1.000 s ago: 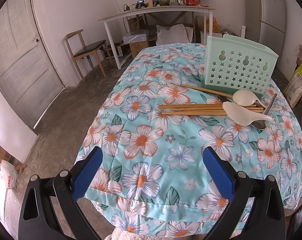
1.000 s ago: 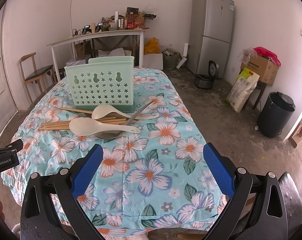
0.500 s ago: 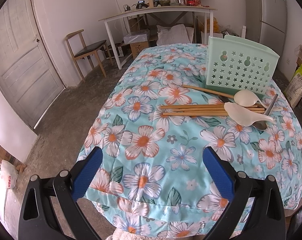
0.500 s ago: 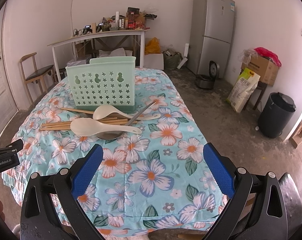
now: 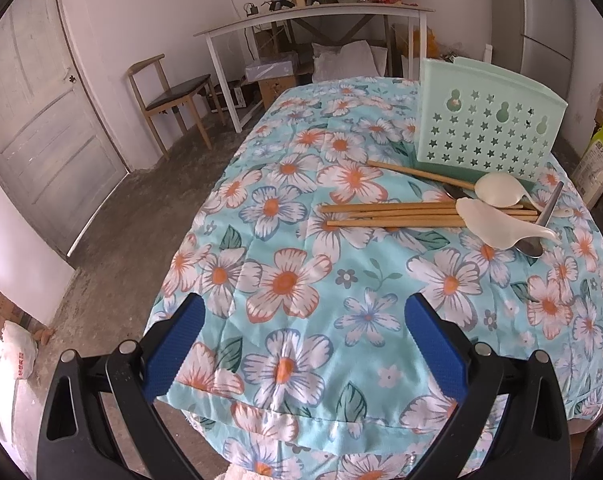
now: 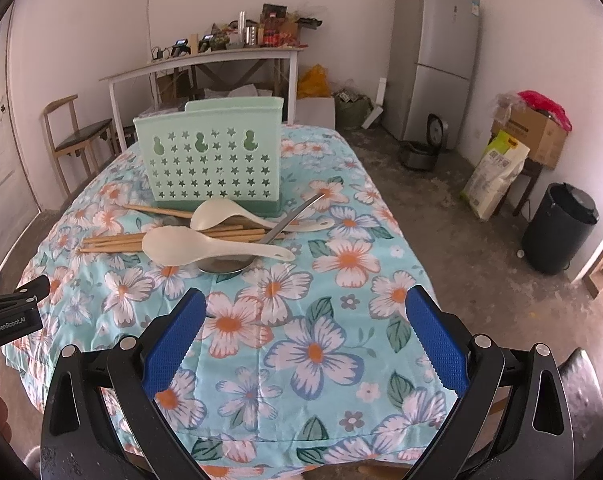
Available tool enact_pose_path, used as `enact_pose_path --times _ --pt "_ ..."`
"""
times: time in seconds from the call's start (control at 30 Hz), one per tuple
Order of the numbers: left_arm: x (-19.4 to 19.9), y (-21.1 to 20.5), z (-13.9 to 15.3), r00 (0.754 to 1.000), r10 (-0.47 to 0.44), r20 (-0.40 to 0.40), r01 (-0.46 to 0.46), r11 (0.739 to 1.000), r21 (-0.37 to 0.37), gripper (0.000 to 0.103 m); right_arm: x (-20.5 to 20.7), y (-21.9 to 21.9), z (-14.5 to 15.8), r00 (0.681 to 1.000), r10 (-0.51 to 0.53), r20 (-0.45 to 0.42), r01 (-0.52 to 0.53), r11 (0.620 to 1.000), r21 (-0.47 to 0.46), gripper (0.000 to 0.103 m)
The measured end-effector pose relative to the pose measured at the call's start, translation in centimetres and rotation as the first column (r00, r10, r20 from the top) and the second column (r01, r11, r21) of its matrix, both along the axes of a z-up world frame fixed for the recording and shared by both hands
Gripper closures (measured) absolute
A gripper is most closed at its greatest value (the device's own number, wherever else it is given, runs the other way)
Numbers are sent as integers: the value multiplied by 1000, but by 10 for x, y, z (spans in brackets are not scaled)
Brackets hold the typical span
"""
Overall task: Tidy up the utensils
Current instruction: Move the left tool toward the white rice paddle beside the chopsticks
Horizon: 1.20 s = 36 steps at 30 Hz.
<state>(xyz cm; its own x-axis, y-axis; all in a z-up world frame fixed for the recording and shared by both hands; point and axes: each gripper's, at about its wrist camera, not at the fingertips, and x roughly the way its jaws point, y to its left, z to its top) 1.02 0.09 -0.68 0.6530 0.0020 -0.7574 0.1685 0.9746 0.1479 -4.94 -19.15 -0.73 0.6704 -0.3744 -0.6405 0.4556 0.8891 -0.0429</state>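
Both grippers are held at the near edge of the table, well apart from the utensils; no grasp is begun. The left gripper (image 5: pixel 301 344) is seen with its blue-padded jaws spread wide and nothing between them. The right gripper (image 6: pixel 305 340) is likewise spread wide and empty. This wide opening is judged to be a ready stance for a first pick.

The pale green perforated plastic utensil holder (image 6: pixel 215 160) is stood upright near the middle of the flower-printed turquoise tablecloth (image 6: pixel 313 352), presumably as the destination; whether anything is inside it cannot be told.

The utensils are left in a loose heap just in front of the holder. The bundle of wooden chopsticks (image 5: pixel 393 216) is laid flat. The two cream plastic rice spoons (image 6: pixel 205 244) are laid across the chopsticks. A metal spoon (image 6: pixel 269 236) is partly covered by the nearer rice spoon, its handle slanted toward the holder.

The top-lying rice spoon is judged the least obstructed first pick, and sits nearer the right gripper.
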Motion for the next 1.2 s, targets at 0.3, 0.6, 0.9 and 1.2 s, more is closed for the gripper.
enact_pose_path --times 0.3,0.6,0.9,1.2 --pt "19 -9 -16 999 -37 -25 38 999 22 5 22 -3 -9 999 14 -35 -13 1000 24 8" --pt "42 -8 -34 997 -8 -74 11 999 37 5 46 -5 -24 996 38 -80 -35 999 33 8" --pt "64 -11 -53 993 -3 -115 9 998 57 5 64 -7 -41 990 53 -129 -47 998 47 8" --pt "81 -20 -63 991 -52 -120 58 997 44 5 83 -10 -66 983 72 -171 -58 995 85 8"
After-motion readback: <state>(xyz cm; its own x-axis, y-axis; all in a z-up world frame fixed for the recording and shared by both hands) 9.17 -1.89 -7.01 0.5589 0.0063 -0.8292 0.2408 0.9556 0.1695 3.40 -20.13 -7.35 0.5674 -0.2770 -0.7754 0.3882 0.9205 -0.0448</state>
